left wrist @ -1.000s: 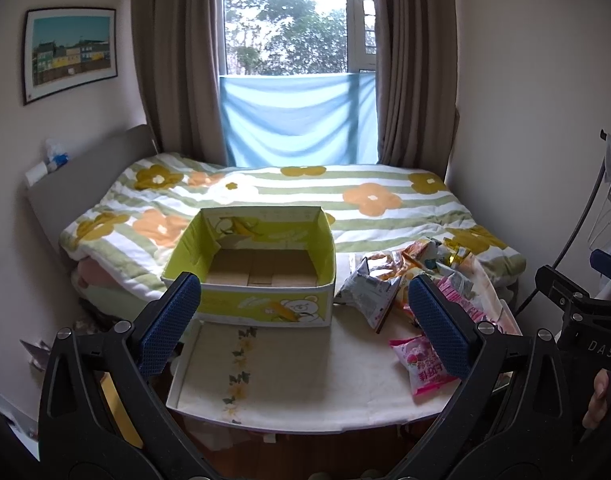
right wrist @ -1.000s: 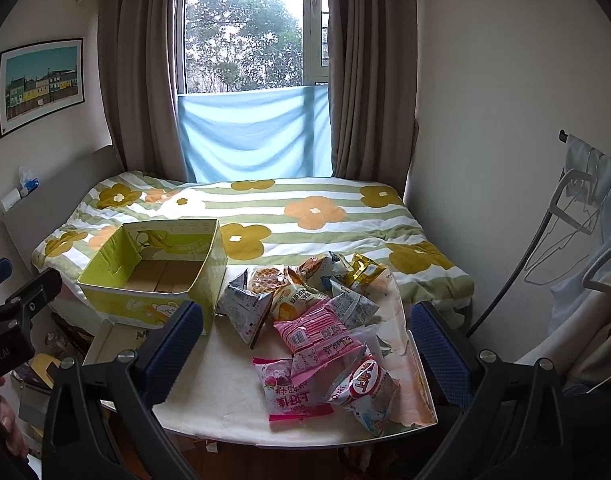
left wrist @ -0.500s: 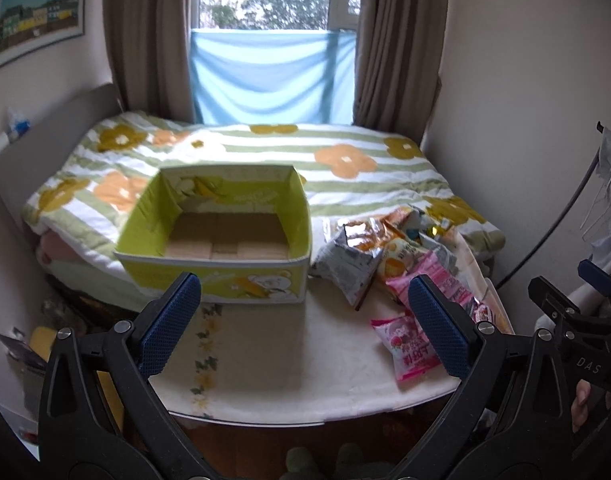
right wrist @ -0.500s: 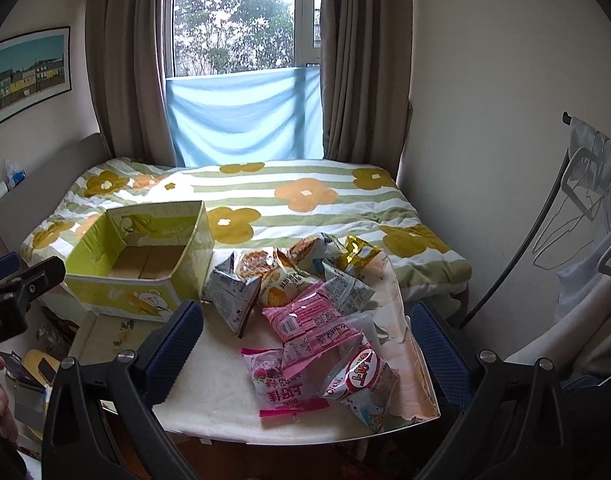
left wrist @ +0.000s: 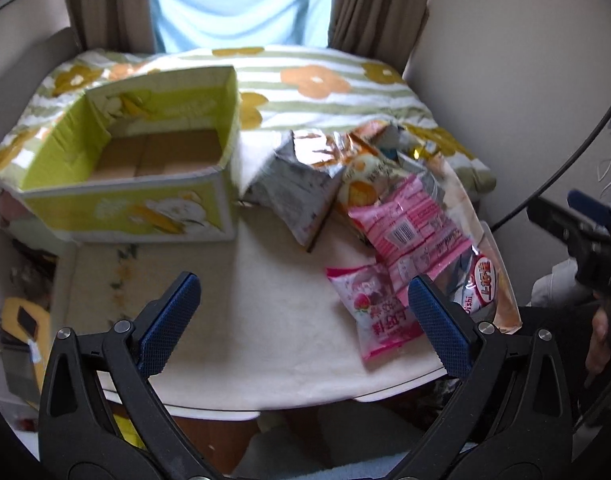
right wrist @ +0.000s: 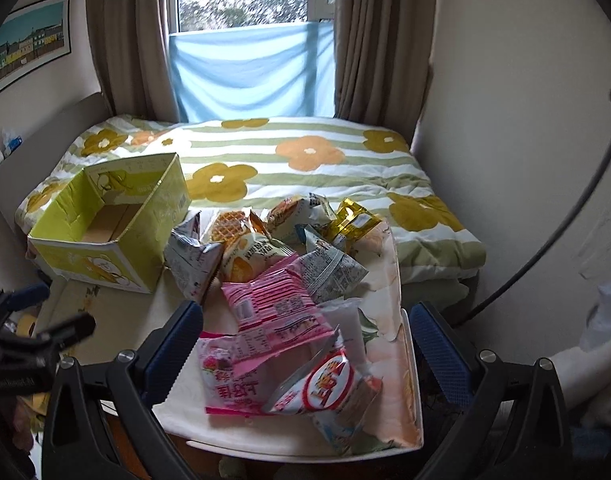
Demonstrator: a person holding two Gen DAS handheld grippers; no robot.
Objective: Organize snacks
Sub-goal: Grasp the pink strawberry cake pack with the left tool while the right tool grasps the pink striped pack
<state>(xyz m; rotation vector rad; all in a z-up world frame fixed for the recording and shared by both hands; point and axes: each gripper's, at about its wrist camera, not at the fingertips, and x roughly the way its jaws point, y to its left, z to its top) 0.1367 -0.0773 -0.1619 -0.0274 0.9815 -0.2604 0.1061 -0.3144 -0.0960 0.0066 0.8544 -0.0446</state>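
Observation:
An empty yellow-green cardboard box (left wrist: pixel 125 208) stands at the table's back left; it also shows in the right wrist view (right wrist: pixel 141 240). A heap of snack bags lies on the right half: a grey bag (left wrist: pixel 297 196), a pink striped bag (left wrist: pixel 409 232), a pink strawberry bag (left wrist: pixel 381 312) and a white bag with a red circle (right wrist: pixel 329 384). My left gripper (left wrist: pixel 303 320) is open and empty above the table's front middle. My right gripper (right wrist: pixel 305 344) is open and empty, its fingers either side of the pink bags (right wrist: pixel 273 312).
The white table (left wrist: pixel 265 320) ends in a front edge just ahead of the grippers. A bed with a flowered quilt (right wrist: pixel 305 160) lies behind it. Walls stand at left and right. Clutter lies on the floor at left (left wrist: pixel 21 320).
Both grippers have moved forward and tilted down towards the table. The box and snack bags look larger and nearer. Both stay open.

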